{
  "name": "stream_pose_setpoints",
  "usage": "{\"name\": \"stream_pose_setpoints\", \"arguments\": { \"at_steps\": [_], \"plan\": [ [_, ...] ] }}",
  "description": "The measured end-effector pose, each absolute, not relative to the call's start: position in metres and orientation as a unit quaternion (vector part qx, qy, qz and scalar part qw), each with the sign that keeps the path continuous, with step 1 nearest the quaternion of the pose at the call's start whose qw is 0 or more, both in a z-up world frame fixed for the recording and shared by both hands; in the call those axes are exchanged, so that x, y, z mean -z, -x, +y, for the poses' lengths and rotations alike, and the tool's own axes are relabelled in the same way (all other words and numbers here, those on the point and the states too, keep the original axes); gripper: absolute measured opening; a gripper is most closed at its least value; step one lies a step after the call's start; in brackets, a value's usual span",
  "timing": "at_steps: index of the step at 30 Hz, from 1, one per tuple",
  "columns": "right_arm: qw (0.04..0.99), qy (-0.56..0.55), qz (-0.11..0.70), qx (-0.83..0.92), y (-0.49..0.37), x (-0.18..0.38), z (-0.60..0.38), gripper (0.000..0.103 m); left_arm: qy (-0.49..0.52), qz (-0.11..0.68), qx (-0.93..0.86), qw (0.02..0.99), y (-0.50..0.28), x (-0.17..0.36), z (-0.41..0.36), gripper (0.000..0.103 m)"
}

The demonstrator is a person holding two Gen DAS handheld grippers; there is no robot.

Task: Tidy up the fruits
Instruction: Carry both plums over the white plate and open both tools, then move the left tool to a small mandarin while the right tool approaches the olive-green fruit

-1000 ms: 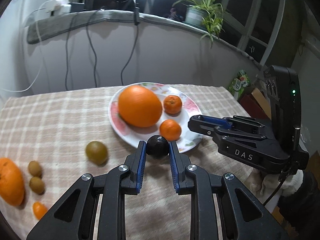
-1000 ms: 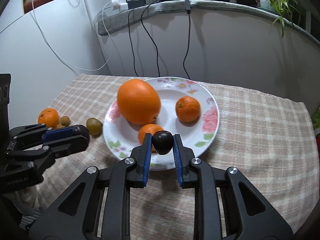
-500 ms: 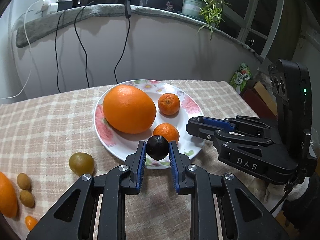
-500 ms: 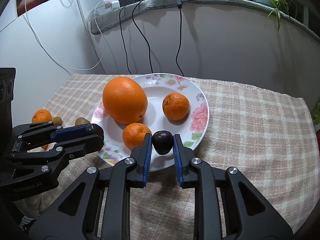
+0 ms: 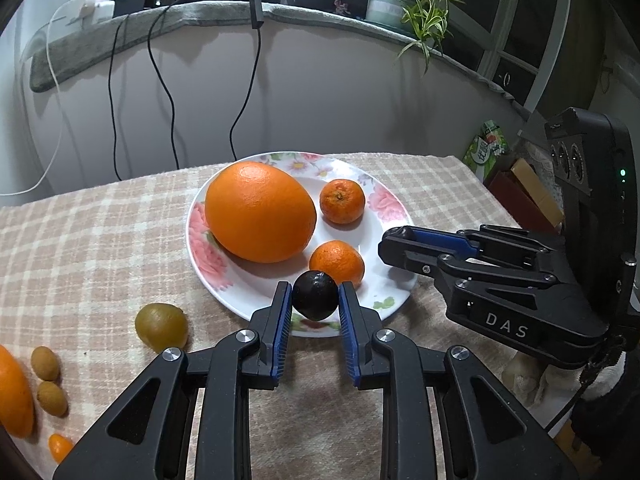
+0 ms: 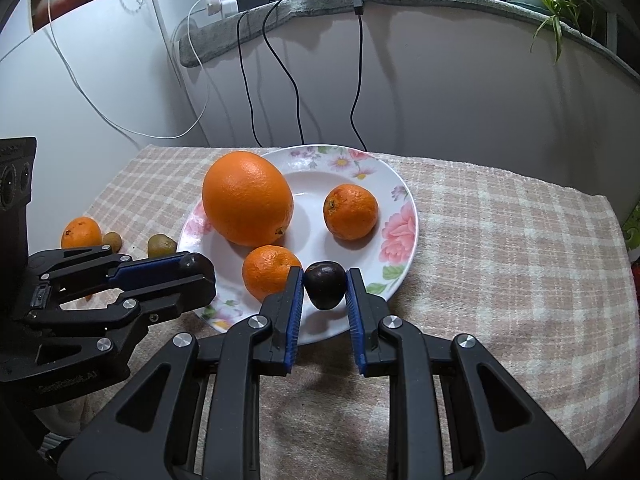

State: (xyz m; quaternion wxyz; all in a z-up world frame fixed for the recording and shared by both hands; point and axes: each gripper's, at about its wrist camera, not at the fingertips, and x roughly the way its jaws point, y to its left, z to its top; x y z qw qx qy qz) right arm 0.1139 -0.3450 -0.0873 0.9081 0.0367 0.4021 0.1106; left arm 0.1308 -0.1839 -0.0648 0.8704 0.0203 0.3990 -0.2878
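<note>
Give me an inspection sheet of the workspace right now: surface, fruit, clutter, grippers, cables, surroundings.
Surface: beige checked tablecloth covers the table.
Job's things: white floral plate holds a large orange and two small mandarins. Off the plate lie a round green fruit, two small brown oval fruits, a second orange and a tiny orange fruit.
Clutter: nothing seen.
Grippers: left gripper jaws shut on a dark round fruit over the plate's near rim; right gripper jaws shut on a second dark round fruit, also there.
Cables: black cables and a white cable hang down the wall.
Surroundings: potted spider plant on the sill; green carton beyond the table.
</note>
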Motion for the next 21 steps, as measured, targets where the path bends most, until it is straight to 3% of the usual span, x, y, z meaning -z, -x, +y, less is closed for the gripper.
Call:
{"name": "stream_pose_setpoints", "arguments": {
  "at_steps": [4, 6, 11, 15, 17, 21],
  "plan": [
    [0.908, -0.035, 0.402, -0.113, -0.113, 0.086, -0.345, 0.025, -0.019, 0.399, 0.287, 0.871, -0.131, 0.064, -0.182, 0.043],
    [0.91, -0.036, 0.398, -0.11, -0.111, 0.085, -0.346, 0.048, -0.017, 0.399, 0.287, 0.871, -0.131, 0.064, -0.181, 0.044],
    [0.914, -0.036, 0.39, -0.107, -0.108, 0.08, -0.348, 0.052, -0.016, 0.401, 0.285, 0.87, -0.13, 0.065, -0.179, 0.044],
    [0.916, -0.034, 0.387, -0.103, -0.106, 0.077, -0.348, 0.068, -0.015, 0.4, 0.285, 0.871, -0.128, 0.065, -0.177, 0.044],
    [0.917, -0.032, 0.384, -0.102, -0.105, 0.075, -0.347, 0.071, -0.015, 0.4, 0.284, 0.871, -0.128, 0.065, -0.177, 0.044],
    [0.917, -0.031, 0.384, -0.101, -0.105, 0.072, -0.346, 0.072, -0.009, 0.395, 0.285, 0.873, -0.124, 0.06, -0.173, 0.044]
  ]
}}
